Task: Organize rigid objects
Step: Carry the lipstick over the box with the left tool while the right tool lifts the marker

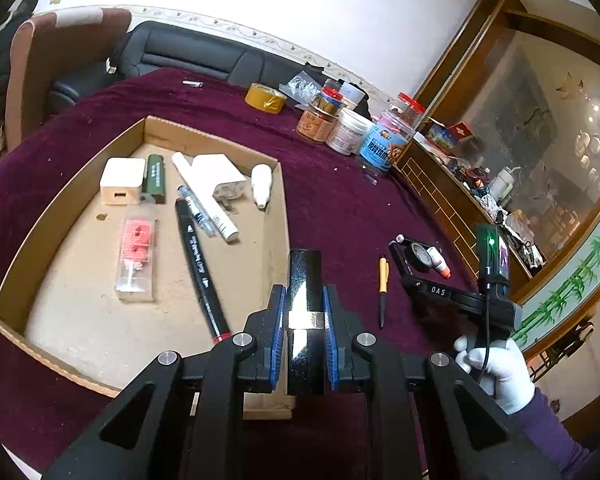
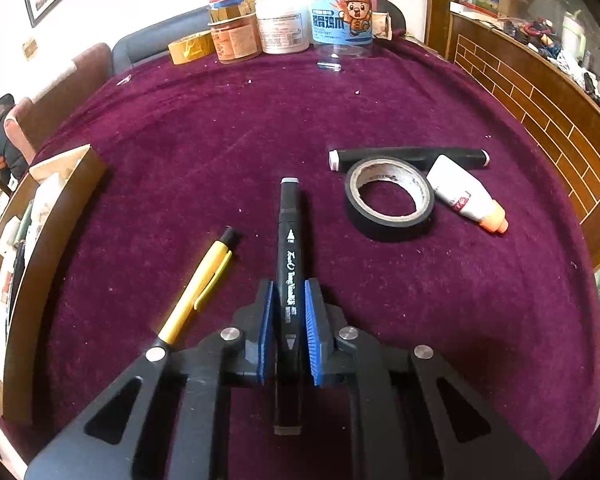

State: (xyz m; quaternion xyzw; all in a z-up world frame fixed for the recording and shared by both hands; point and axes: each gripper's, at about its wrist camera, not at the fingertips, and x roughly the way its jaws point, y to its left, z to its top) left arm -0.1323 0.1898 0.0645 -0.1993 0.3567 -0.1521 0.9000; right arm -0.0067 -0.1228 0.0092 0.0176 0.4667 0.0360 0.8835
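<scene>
Cardboard box [image 1: 14, 316] already holds several items, my left gripper [image 1: 305, 300] clamps a glossy black cylinder [image 1: 305, 280] beside it, my right gripper [image 2: 289, 300] pinches a black marker [image 2: 287, 248], while pen [image 2: 196, 292], tape roll [image 2: 388, 204] and glue bottle [image 2: 464, 196] wait on the cloth.

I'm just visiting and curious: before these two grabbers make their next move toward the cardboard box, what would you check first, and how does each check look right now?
1. Left gripper clamped on the glossy black cylinder: ok.
2. Right gripper closed on the black marker: ok.
3. Free floor space in the cardboard box: ok.
4. Marker clear of the yellow pen: ok, apart.
5. Marker lifted off the cloth: cannot tell.
6. Black tape roll and small white bottle out of the way: ok.
</scene>
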